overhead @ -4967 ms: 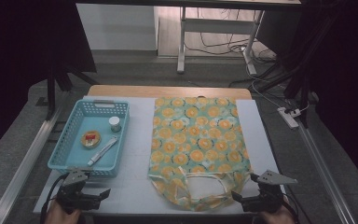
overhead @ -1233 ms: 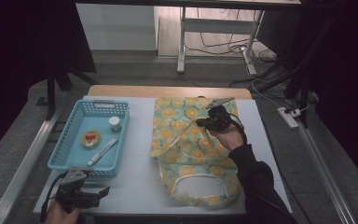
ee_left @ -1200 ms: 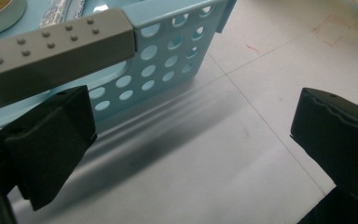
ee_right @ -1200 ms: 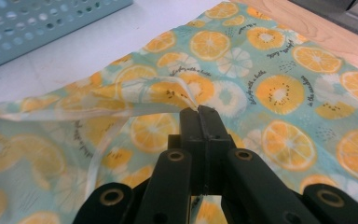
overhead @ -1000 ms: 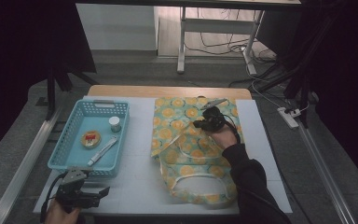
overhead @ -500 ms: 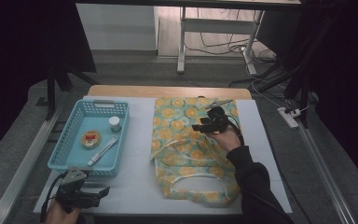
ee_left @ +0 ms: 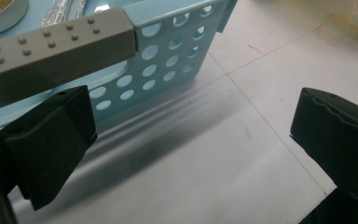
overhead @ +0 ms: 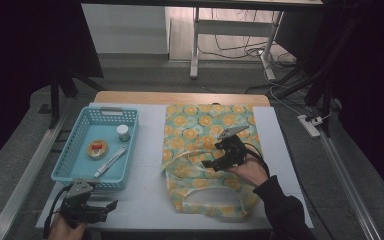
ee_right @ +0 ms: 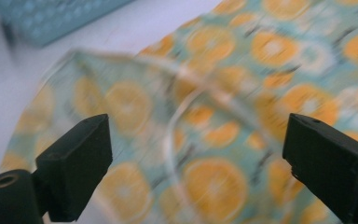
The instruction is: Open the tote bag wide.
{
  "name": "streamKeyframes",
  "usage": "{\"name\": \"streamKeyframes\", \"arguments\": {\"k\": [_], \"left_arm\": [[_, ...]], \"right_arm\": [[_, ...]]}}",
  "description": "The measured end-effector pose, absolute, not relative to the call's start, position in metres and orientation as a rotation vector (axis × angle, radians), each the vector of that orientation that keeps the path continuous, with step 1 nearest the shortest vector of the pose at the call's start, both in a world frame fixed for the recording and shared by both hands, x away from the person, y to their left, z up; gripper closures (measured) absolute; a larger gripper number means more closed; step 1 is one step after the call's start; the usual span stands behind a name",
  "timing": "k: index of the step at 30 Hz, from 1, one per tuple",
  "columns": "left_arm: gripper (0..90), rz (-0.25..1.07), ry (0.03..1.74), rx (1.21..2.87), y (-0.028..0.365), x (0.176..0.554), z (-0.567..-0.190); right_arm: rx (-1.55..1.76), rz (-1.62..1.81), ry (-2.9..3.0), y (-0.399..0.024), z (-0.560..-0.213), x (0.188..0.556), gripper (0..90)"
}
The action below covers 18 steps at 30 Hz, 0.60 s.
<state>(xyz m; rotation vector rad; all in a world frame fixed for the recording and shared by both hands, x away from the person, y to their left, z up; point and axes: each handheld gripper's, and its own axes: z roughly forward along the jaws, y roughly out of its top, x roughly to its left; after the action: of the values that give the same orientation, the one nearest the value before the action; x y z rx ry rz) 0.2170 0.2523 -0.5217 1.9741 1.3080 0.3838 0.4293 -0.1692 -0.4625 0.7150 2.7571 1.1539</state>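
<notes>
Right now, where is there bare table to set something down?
Free: the white strip between the basket and the bag, and the narrower strip between the bag and the table's right edge. The near edge under the basket is taken by the left gripper. Bag middle is crowded: right gripper over it, jaws open.
</notes>
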Motion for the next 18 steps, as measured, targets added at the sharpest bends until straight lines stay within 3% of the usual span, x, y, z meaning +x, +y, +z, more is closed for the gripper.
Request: {"name": "streamKeyframes", "arguments": {"k": [3,8,18], "left_arm": [[0.0,0.384,1.308,1.974,0.252,0.217,-0.522],[0.0,0.384,1.309,1.974,0.252,0.217,-0.522],[0.0,0.383,1.305,1.974,0.253,0.217,-0.522]], "right_arm": [[0.689,1.095,2.802,-0.175,-0.475,0.415,2.8],[0.697,1.015,2.825,-0.187,-0.498,0.407,5.5],[0.610,0.865,2.787,-0.196,-0.517,0.410,32.8]]}}
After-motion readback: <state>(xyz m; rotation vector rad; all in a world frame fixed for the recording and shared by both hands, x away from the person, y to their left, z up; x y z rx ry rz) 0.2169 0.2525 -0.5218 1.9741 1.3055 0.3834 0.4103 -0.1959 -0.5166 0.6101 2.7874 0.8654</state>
